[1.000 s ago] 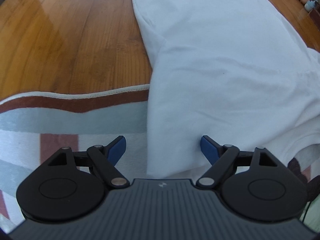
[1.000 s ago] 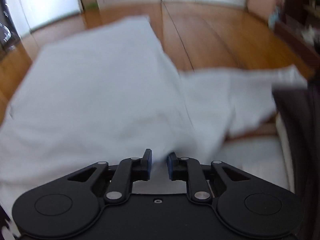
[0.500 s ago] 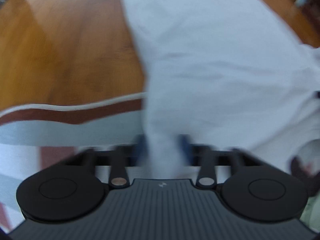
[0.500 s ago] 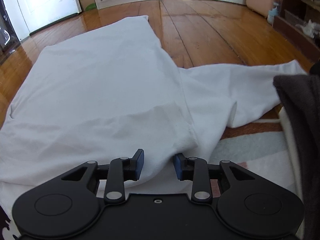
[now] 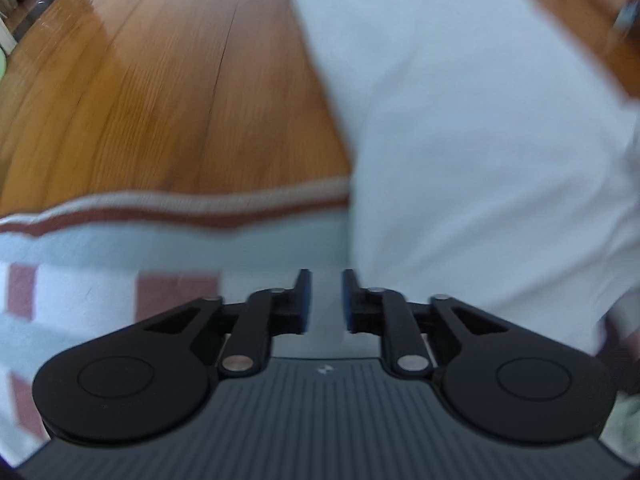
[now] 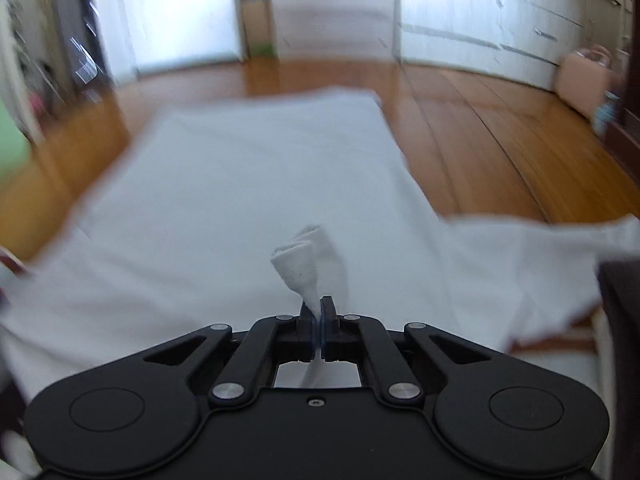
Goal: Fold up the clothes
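Note:
A white garment point(image 5: 460, 120) lies spread over the wooden floor and onto a striped rug. In the left wrist view its left edge runs down to the right finger point(image 5: 350, 300) of my left gripper point(image 5: 324, 296). That gripper's jaws are opening with a narrow gap, and the blur hides whether any cloth is in it. In the right wrist view the white garment point(image 6: 248, 184) stretches away from me. My right gripper point(image 6: 319, 312) is shut on a pinched fold of it point(image 6: 302, 264), which stands up just above the fingertips.
The rug point(image 5: 120, 240), pale with red-brown bands, lies under the left gripper, and the wooden floor point(image 5: 160, 80) lies beyond it. A dark cloth point(image 6: 620, 320) sits at the right edge. A pink bag point(image 6: 580, 84) and white cabinets point(image 6: 520, 32) stand at the far right.
The left jaws closed on the garment's edge, then parted again as the gripper rose. The right jaws closed on a fold of the garment and lifted it slightly.

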Demonstrator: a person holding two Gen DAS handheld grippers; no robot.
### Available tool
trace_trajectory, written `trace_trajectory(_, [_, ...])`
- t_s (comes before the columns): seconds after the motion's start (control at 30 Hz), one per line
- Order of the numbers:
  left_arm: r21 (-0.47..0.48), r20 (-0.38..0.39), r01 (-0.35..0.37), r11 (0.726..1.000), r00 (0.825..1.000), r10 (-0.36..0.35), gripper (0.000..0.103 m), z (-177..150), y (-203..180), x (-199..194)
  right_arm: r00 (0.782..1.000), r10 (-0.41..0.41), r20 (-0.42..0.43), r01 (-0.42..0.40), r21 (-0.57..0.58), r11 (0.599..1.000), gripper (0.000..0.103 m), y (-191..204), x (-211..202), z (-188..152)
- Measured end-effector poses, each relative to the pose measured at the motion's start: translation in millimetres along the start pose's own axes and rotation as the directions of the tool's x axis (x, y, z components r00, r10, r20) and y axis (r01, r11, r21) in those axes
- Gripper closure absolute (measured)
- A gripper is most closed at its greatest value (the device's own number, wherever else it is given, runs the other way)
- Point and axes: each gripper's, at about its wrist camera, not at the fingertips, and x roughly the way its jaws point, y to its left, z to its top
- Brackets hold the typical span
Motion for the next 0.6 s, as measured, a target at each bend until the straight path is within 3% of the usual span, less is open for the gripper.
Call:
trace_trajectory(0.07, [0.027,0.086,0.074,0.997,0.993,-0.076,0.041,20.1,-6.7,-6.7,0.998,-0.045,-0.040,0.045,0.010,0.999,0.099,-11.6,8.1,-8.1])
trace_trajectory(0.13, [0.091,0.122,0.113,0.989,0.985,-0.124,0.014,42.5,-17.5,-4.0,0.997,-0.054,-0.059,0.056,0.035,0.998,0.100,-26.4,11.3,-11.3])
trace_trajectory(0.23, [0.296,0.172,0.035,0.955,0.981,-0.090,0.015,75.3,-41.2,24.1,0.997,-0.035,-0.071,0.038,0.041,0.998,0.099,-35.2,15.5,-7.9])
trace_trajectory(0.27, [0.351,0.162,0.049,0.935,0.980,-0.112,0.016,81.5,-47.0,32.8,0.997,-0.039,-0.067,0.040,0.028,0.999,0.099,-33.1,16.6,-5.5])
trace_trajectory(0.33, [0.422,0.099,0.165,0.892,0.969,-0.226,0.016,88.5,-51.8,47.4,0.998,-0.038,-0.055,0.039,0.004,0.999,0.099,-28.3,17.5,-0.6])
trace_trajectory(0.4, [0.460,0.024,0.277,0.843,0.946,-0.324,0.016,95.4,-50.9,59.8,0.999,-0.025,-0.031,0.024,-0.022,0.999,0.099,-22.7,12.9,6.5])
trace_trajectory(0.5, [0.496,-0.059,0.341,0.798,0.931,-0.361,0.016,103.9,-45.2,73.4,1.000,0.005,0.010,-0.004,-0.083,0.997,0.099,-17.7,1.9,23.6])
trace_trajectory(0.6, [0.515,-0.201,0.429,0.742,0.902,-0.382,0.016,110.1,-39.7,82.9,0.999,0.033,0.038,-0.029,-0.108,0.994,0.100,-20.5,-9.5,41.1])
